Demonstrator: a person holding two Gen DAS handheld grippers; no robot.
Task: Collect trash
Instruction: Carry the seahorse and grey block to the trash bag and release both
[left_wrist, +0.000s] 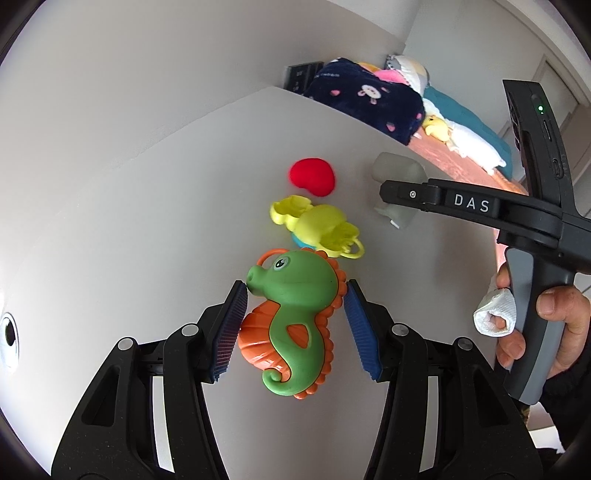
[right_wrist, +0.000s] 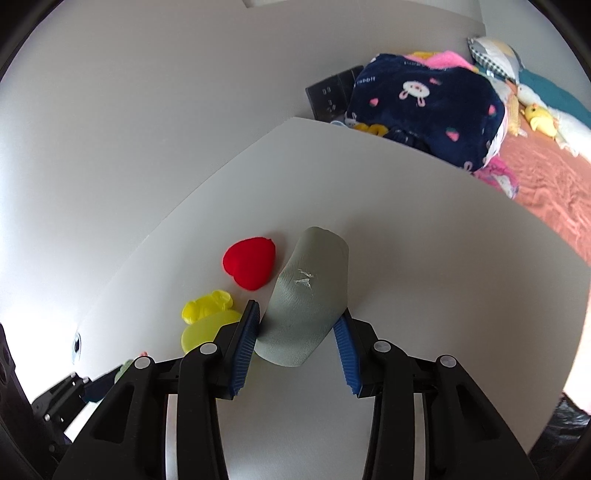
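Trash: one crumpled grey-green plastic cup (right_wrist: 308, 295), dented on its side, gripped between the blue-padded fingers (right_wrist: 245, 341) of the right gripper (right_wrist: 295, 338). It sits at 6 o'clock of the right wrist view, its far end reaching toward 12; whether it is clear of the white worktop (right_wrist: 424, 277) cannot be told. In the left wrist view the same cup lies at 2 o'clock, behind the right gripper's black arm.

Second held item: one green and orange plastic seahorse toy (left_wrist: 295, 321), clamped at snout and back frill by the left gripper (left_wrist: 295, 317), at 6 o'clock of the left wrist view.

Handling note, as a judgement: the cup wall is thin and already creased, so the grip ought to be held steady, not tightened, and the lift kept straight so the far end does not sweep the neighbouring toys. The seahorse is held near its top, and its tail may swing; slow carriage suits it.

Count on the worktop:
- red soft heart-shaped cushion (left_wrist: 312, 181): one, at 12 o'clock of the seahorse.
- yellow plastic toy (left_wrist: 317, 225): one, between heart and seahorse, with a blue part beneath.
- grippers: two, each held by a hand; the right hand (left_wrist: 543, 325) has a white-wrapped finger.
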